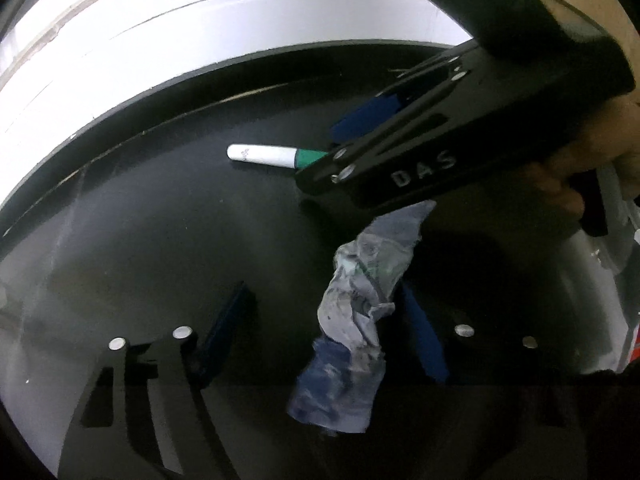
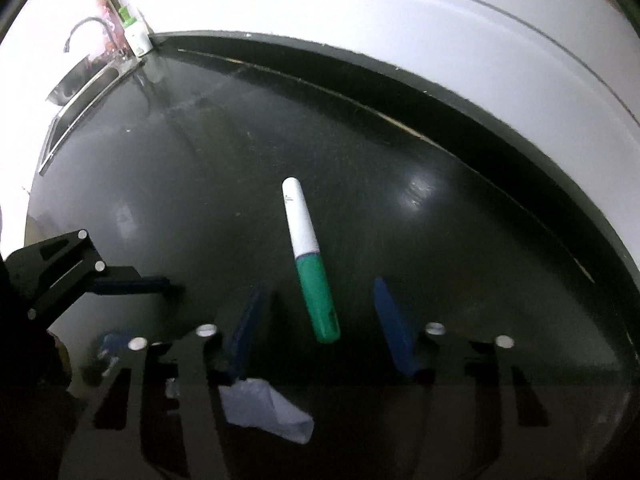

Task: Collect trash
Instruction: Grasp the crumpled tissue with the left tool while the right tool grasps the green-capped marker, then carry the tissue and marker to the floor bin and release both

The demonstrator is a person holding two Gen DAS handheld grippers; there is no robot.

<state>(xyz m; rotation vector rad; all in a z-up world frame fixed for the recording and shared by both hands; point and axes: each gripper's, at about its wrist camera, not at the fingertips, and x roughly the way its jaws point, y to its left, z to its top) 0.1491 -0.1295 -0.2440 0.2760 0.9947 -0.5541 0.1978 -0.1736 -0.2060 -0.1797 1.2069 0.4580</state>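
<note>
Your left gripper (image 1: pixel 324 316) has its blue fingers (image 1: pixel 224 332) spread apart, and a crumpled scrap of plastic wrapper (image 1: pixel 356 312) lies between them, close against the right-hand one — whether it touches is hard to tell. Your right gripper (image 2: pixel 320 316) is also spread wide, its fingers on either side of the green cap end of a white-and-green marker (image 2: pixel 308 256) lying on the black countertop (image 2: pixel 160 200); neither finger touches it. From the left wrist view, the right gripper reaches over the marker's green end. A folded bit of pale paper (image 2: pixel 268 408) lies under the right gripper's frame. Farther out — a steel sink (image 2: pixel 80 80) with a faucet (image 2: pixel 86 26) and a green-topped bottle (image 2: pixel 134 32) by the white wall (image 2: pixel 440 40).
</note>
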